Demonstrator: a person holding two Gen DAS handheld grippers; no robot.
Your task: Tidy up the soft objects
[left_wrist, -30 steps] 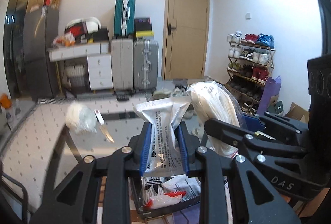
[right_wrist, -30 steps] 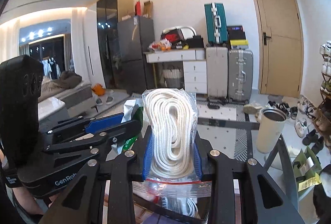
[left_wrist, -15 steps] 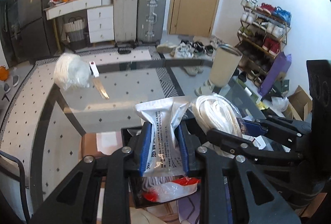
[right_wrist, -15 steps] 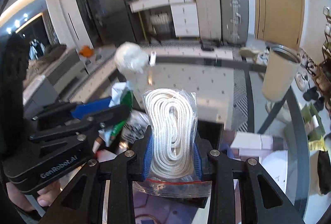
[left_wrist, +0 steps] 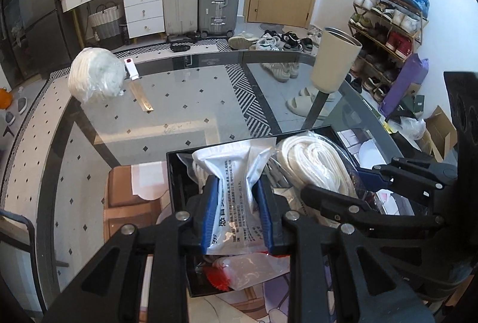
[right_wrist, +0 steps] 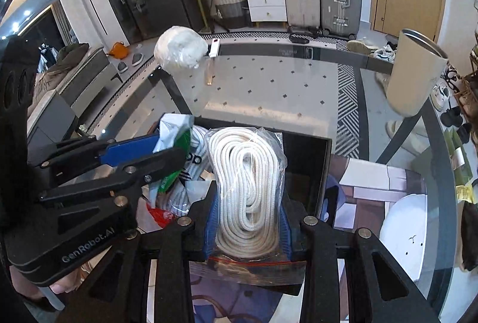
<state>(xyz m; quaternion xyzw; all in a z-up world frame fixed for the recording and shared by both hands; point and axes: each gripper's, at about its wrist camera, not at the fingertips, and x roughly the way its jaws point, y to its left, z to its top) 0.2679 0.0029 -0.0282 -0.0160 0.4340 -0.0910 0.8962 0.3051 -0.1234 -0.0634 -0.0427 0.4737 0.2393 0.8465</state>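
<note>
My left gripper (left_wrist: 236, 182) is shut on a white printed packet (left_wrist: 236, 167) and holds it upright over a black open box (left_wrist: 176, 173) on the glass table. Beside it on the right, my right gripper (right_wrist: 249, 188) clamps a clear zip bag of coiled white rope (right_wrist: 248, 170) over the same box (right_wrist: 310, 173). Its jaws are opening, though the blue pads still press on the bag. In the right wrist view the left gripper (right_wrist: 170, 147) and its packet (right_wrist: 176, 129) show at the left. The rope bag (left_wrist: 316, 164) and right gripper (left_wrist: 331, 181) show at the right of the left wrist view.
The box holds other bagged soft items, one with red (left_wrist: 239, 272). On the glass table (left_wrist: 209, 102) lie a white bundle in plastic (left_wrist: 95, 78), a brass strip (left_wrist: 142, 97) and a beige tumbler (left_wrist: 334, 60). A white plate (right_wrist: 403, 224) sits at the right.
Both grippers have tipped downward and sunk toward the black box, each with its load still clamped. The views swung from the room's walls down onto the table.
</note>
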